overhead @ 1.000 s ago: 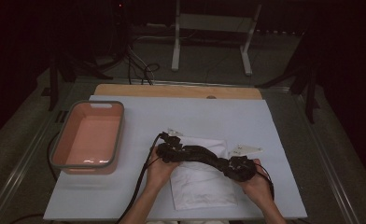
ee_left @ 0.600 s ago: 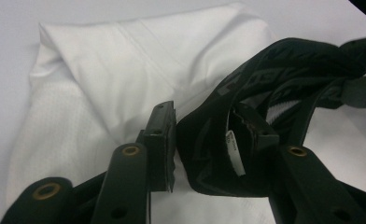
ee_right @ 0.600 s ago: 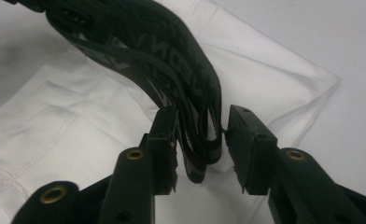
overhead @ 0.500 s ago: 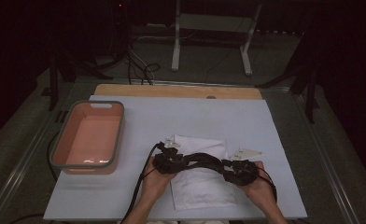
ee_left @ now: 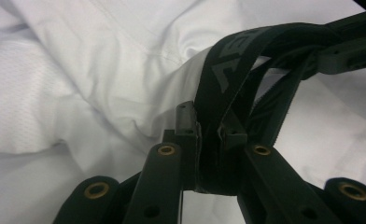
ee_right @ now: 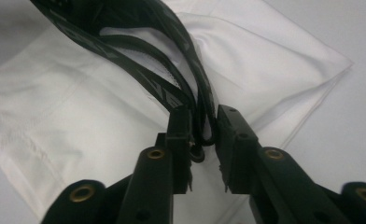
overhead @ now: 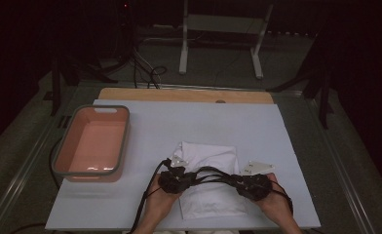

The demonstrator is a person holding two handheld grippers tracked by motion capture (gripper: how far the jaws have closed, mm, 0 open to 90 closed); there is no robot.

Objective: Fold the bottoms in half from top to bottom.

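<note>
Now mid-fold: black elastic waistband stretched between both tools over the folded white garment near the front of the desk. Left hand-held gripper clamped on one end, jaws just closing; right hand-held gripper pinching the other end. Next, probably: keep tension, lay the band down evenly, then release.

Left gripper pinching a black strap over white cloth

The black two-jaw left gripper has just closed its jaws on a black woven elastic band with grey lettering, which loops up and rightward above a crumpled white fabric garment.
</note>
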